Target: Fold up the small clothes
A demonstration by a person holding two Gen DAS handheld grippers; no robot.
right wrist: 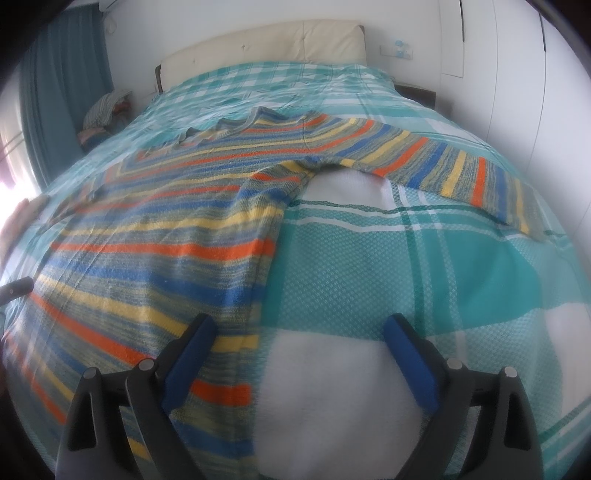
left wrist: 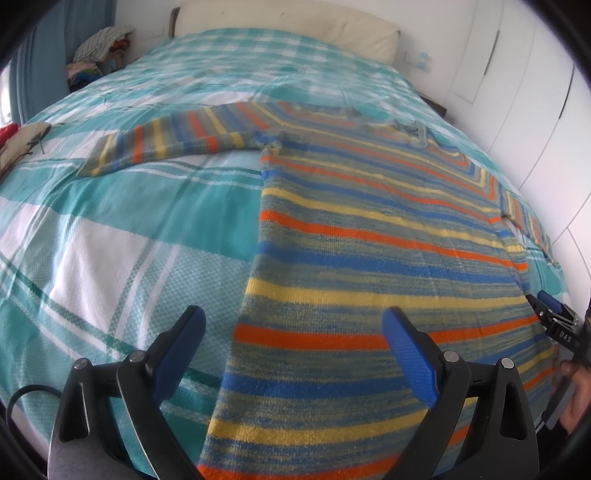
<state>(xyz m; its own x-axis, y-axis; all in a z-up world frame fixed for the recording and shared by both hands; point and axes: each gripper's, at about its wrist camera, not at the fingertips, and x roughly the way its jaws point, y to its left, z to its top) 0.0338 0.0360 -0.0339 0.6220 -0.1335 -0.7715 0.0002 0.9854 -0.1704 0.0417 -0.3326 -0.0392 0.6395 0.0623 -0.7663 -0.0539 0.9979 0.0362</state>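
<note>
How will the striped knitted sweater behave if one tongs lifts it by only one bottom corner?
The striped sweater would probably droop and stretch, since it is a soft knit lying limp and flat. Its spread sleeves would likely drag behind. It looks unlikely to slide easily on the textured checked bedspread.

A home bedroom: checked bedspread [right wrist: 424,266], padded headboard [right wrist: 266,40], wardrobe doors [left wrist: 517,92].

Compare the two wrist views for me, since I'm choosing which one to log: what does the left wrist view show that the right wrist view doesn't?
Only the left wrist view shows the sweater's left sleeve fully spread, and the right gripper at the far side hem. Only the right wrist view shows the other sleeve laid out whole, and the teal curtain. Both show the striped sweater flat on the checked bedspread, the headboard, and open jaws straddling a side hem.
</note>
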